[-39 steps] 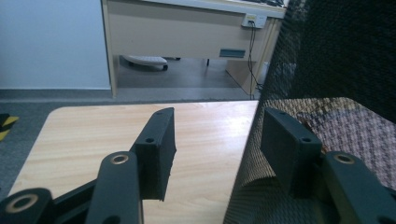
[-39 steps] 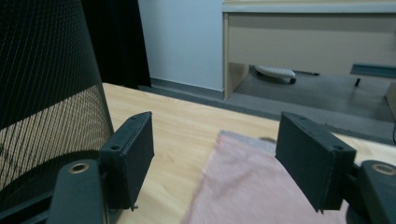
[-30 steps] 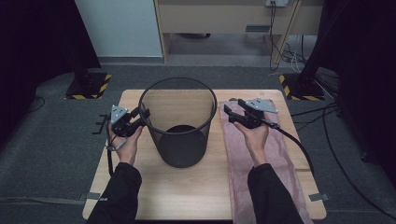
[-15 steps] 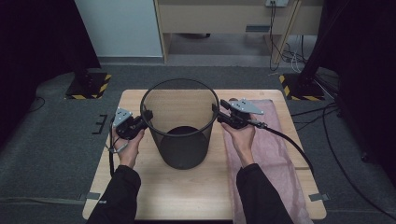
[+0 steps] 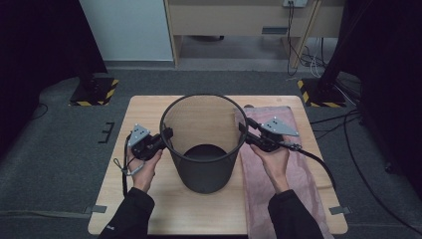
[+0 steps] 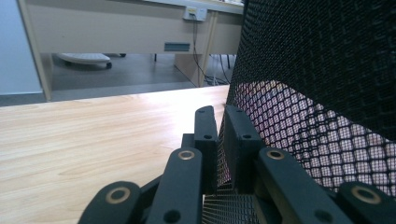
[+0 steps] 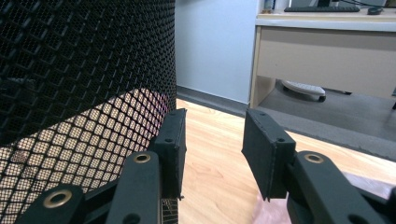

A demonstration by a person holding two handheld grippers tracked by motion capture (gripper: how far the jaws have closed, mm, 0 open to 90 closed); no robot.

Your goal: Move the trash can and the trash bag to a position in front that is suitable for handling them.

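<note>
A black mesh wastebasket (image 5: 201, 169) stands upright at the middle of the wooden table (image 5: 149, 209). My left gripper (image 5: 166, 135) is at its left rim. In the left gripper view the jaws (image 6: 219, 135) have just been closing and are shut on the mesh wall (image 6: 327, 70), which runs between them. My right gripper (image 5: 244, 128) is at the basket's right rim. Its jaws (image 7: 212, 140) have just been closing too, but a gap remains with nothing in it. The mesh (image 7: 70, 70) lies just outside its left jaw.
A pink cloth (image 5: 293, 174) lies along the right side of the table under my right hand. A wooden desk (image 5: 239, 20) stands beyond the table's far edge, with cables on the floor to the right. Bare tabletop lies in front of the basket.
Both grippers have moved in to the basket's rim and narrowed their jaws. The left one closed on the mesh wall, and the basket has shifted slightly right and toward me.
</note>
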